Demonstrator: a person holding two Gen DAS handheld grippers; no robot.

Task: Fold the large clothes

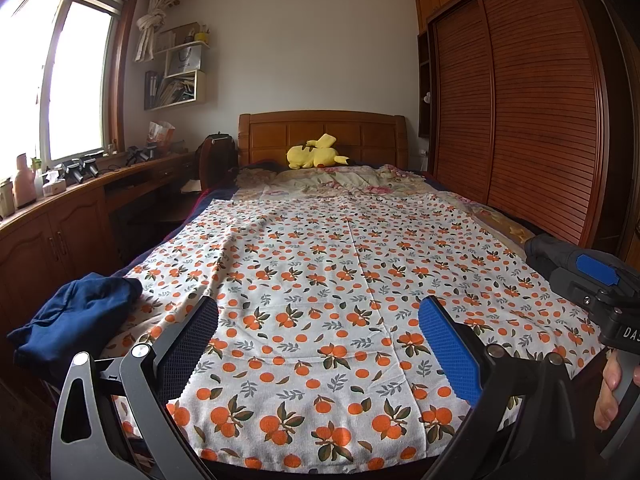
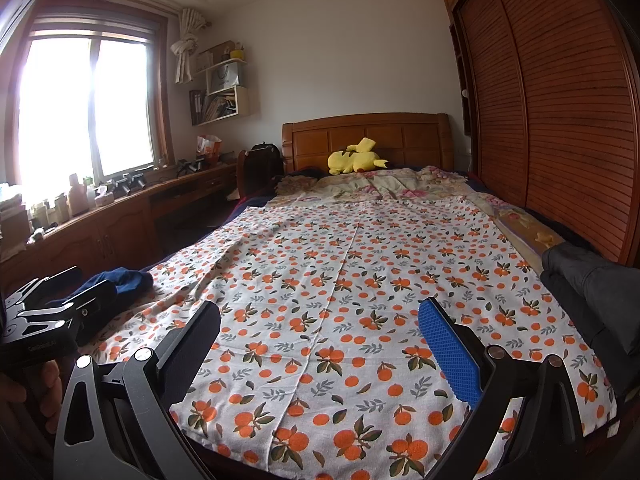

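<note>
While level above the orange-print cloth (image 1: pixel 320 280), left claw (image 1: pixel 320 340) and right claw (image 2: pixel 320 344) gape wide, empty.

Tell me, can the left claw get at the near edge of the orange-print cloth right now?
Probably yes. The left claw is open above the orange-print cloth, nothing lies between them, and the blue garment sits off to its left.

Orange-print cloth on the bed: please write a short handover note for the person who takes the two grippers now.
Left gripper: open, empty, above the near edge of the orange-print cloth.
Right gripper: open, empty, beside it over the same edge.
The cloth lies spread flat on the bed, some wrinkles on its left side. A dark blue garment lies bunched at its near left corner; a dark grey garment at the right edge.
Done: cloth spread out. Left: every fold; nothing is gripped yet.
</note>
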